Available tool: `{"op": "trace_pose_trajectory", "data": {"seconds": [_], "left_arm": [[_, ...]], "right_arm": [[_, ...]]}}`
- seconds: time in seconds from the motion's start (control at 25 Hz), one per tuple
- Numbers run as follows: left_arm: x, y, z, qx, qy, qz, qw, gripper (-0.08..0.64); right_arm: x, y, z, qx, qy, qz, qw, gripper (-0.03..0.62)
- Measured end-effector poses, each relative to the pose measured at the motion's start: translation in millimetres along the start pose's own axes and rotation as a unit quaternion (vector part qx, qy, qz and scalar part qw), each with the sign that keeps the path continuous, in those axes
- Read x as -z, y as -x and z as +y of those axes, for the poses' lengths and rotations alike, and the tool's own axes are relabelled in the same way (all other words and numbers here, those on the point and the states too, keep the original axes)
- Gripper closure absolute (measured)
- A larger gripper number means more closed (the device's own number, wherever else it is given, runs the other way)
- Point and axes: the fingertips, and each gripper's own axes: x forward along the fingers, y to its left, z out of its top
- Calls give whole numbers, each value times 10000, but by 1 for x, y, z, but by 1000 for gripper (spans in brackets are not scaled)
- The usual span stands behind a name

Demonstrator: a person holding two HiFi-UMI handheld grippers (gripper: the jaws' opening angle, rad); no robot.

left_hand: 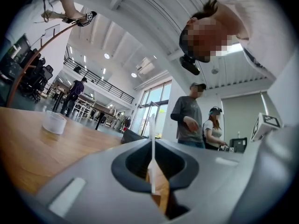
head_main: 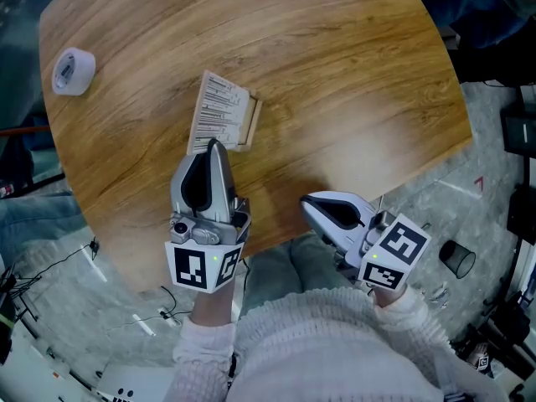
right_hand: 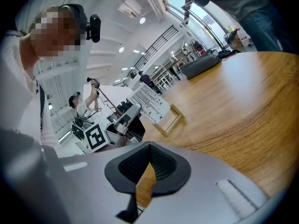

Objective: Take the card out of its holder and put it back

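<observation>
at the middle of the desk: a white card [head_main: 218, 111] stands tilted in a small wooden holder [head_main: 249, 126], on a round wood-grain desk [head_main: 335, 82].
card's place: its far edge meets the holder and it looks seated there, so by my reading the lifting-out is only starting.
left gripper: the left gripper [head_main: 216, 146] reaches in from the near side, its tip at the card's near edge.
left jaws: in the left gripper view the card [left_hand: 153, 143] shows edge-on as a thin white line running between the jaws, which have closed on it.
right gripper: the right gripper [head_main: 308, 201] hangs off the desk's near rim, well apart from the card.
right jaws: together at the tips, with nothing between them; only desk wood shows through the slit below.
how the card should handle: it looks thin, light and a little flexible, likely to bend or slip if pulled at an angle.
where to take hold: the free near edge, as now, pulling straight along the slot. the holder looks light enough to slide or tip, so the idle gripper may need to steady it.
writing: rows of fine black print and barcode-like stripes cover the card's face [right_hand: 150, 101]; none of it can be read, and no brand shows.
markers: each gripper carries a cube with black-and-white square patterns.
also on the desk: a roll of tape [head_main: 73, 71] near the far left rim, well apart from the card.
</observation>
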Motion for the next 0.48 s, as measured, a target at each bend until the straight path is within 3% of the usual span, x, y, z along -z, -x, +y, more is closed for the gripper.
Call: {"op": "trace_pose_trajectory", "data": {"seconds": [0.48], "left_arm": [[25, -3, 8, -17, -42, 462, 9989, 541]], "right_arm": [[0, -6, 0, 6, -23, -20, 10000, 600]]}}
